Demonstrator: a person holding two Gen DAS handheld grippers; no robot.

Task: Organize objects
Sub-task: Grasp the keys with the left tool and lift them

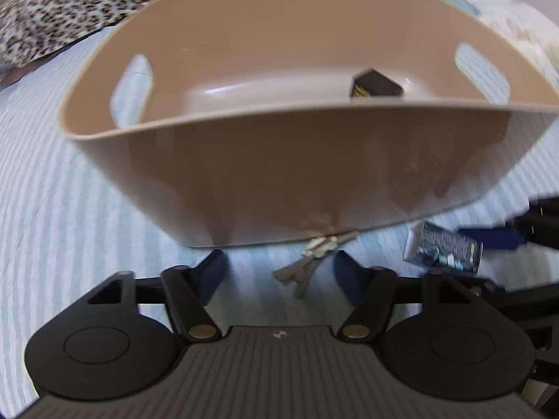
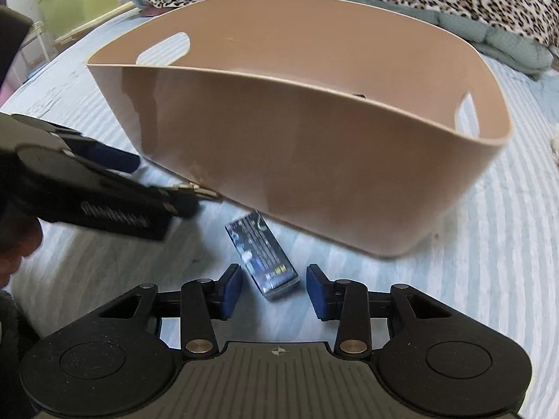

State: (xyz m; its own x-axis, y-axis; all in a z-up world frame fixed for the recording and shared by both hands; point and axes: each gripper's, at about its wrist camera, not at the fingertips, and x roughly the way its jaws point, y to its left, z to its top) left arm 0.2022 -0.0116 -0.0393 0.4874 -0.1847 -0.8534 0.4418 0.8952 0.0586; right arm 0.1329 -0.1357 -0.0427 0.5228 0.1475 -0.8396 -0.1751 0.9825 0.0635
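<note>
- Your right gripper [image 2: 274, 291] is spread wide and holds nothing; the small box [image 2: 262, 260] lies flat between its pads, touching neither. It sits skewed to them, so if you close now I'd expect it to twist or squirt out forward.
- Your left gripper [image 1: 276, 272] is also wide open and empty, over the keys [image 1: 309, 262]. They're flat on the striped bedcover [image 1: 63, 181]; pads may skate over them or pinch fabric instead.
- Keys touch the base of the bin [image 1: 279, 160]. Push forward and you probably shove the bin, or wedge the keys under it.
- The two grippers are close together; lifting both at once risks a clash.
- One dark box [image 1: 375, 85] is already in the bin. The wall is tall: a low lift could clip the rim and drop the load outside.
</note>
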